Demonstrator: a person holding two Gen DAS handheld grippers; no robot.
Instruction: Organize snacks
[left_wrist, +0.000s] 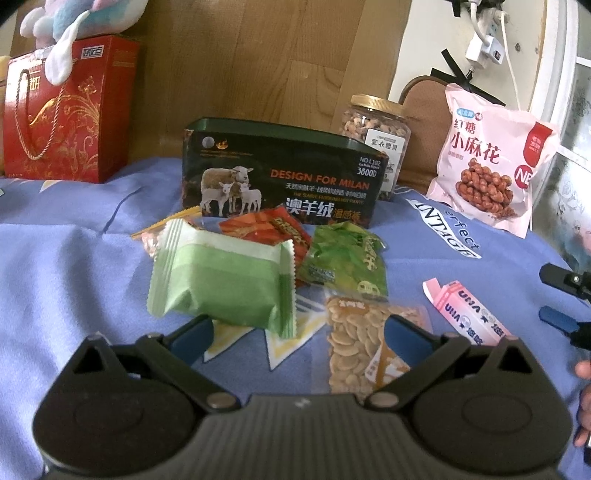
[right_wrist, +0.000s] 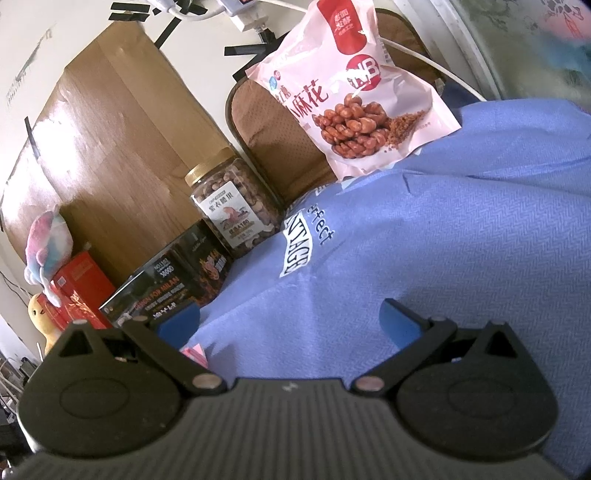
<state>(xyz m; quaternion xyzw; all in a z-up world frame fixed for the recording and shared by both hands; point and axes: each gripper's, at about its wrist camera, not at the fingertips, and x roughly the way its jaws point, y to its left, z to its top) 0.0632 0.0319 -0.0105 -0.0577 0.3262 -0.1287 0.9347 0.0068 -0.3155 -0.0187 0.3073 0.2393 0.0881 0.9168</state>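
Both claws gape empty: the left gripper (left_wrist: 299, 332) noses the green snack packet (left_wrist: 225, 280) and seed packet (left_wrist: 354, 347), the right gripper (right_wrist: 290, 319) over bare blue bedsheet (right_wrist: 461, 236).

Matt woven cloth (right_wrist: 461, 229); glossy plastic snack bag (right_wrist: 354, 92); wood-grain board (left_wrist: 258, 55).

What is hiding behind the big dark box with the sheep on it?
Behind the dark box stands a nut jar with a gold lid, in front of a wooden board. The box hides the jar's lower left part.
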